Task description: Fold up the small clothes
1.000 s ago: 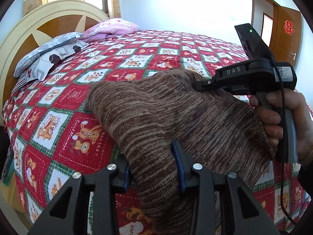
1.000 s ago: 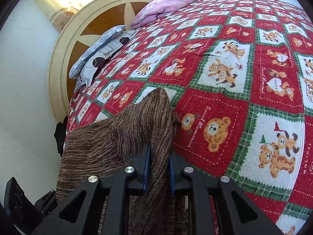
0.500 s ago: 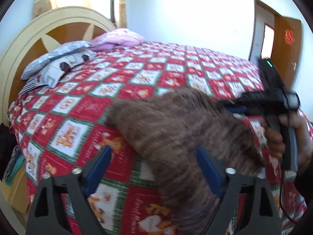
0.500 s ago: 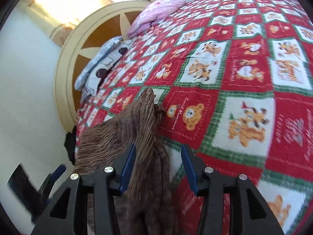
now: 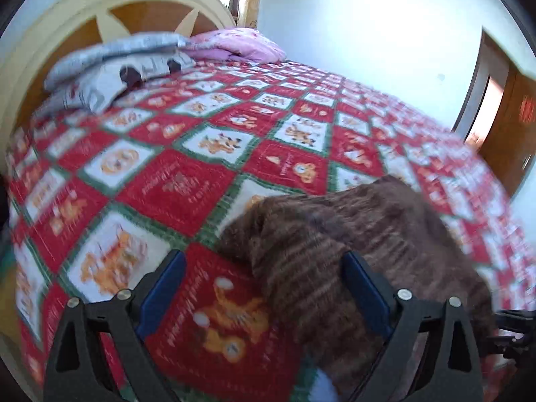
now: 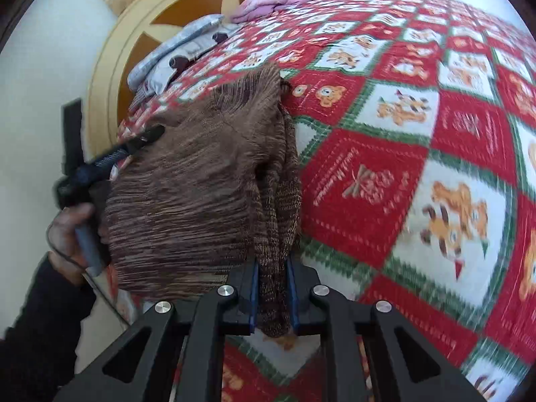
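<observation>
Sweater (image 6: 201, 181) on bedspread (image 6: 418, 134)

Left claw (image 5: 263, 288) spread wide; right claw (image 6: 273, 293) clamped.

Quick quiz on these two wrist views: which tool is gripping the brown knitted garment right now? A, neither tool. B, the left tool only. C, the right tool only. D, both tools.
C: the right tool has its blue pads pressed on a bunched strip of the brown knitted garment, while the left tool stands wide open over the quilt with its pads not pressing the cloth.
</observation>
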`<state>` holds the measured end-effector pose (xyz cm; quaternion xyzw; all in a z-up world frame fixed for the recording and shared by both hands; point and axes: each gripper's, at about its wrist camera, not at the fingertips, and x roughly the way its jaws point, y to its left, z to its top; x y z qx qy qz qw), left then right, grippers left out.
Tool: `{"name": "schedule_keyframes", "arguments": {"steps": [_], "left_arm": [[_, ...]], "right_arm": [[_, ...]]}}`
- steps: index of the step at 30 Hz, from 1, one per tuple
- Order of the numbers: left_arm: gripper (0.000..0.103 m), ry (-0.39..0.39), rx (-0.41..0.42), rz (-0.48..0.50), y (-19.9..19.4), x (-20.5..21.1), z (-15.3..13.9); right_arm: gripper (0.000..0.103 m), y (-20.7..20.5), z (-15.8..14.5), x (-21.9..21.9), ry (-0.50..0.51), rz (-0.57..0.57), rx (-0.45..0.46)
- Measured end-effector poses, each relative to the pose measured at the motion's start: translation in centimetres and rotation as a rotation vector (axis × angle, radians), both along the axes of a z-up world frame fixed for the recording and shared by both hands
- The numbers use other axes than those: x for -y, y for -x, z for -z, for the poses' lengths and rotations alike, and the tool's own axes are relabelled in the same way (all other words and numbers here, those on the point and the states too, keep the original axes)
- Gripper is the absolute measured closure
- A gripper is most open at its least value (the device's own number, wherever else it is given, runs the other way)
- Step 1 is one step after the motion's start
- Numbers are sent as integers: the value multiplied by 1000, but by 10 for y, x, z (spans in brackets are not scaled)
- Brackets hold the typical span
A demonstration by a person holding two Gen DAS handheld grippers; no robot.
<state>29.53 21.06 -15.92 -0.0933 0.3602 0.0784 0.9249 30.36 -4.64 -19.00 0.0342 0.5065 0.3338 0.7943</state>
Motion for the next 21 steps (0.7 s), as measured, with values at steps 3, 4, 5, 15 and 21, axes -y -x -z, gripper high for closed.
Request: {"name": "schedule_keyframes", "arguments": {"steps": [3,4,5,15,21], "left_arm": [[0,-129,13,-10,-6,10,0],[0,-172,14,-5,-8,15,-1],[0,-216,19,-4,-9,18,-1],[0,-293,107,-62,41,35,-37],[0,-240,75,24,77,66,-30]], "right_arm": [[91,3,1,15,5,24,-18],[91,2,6,19,-2,23,-34],[91,0,10,23,-22,26,-61],[68,22,-57,-2,-83,10,237],[66,-18,-22,-43,83,34,183]]}}
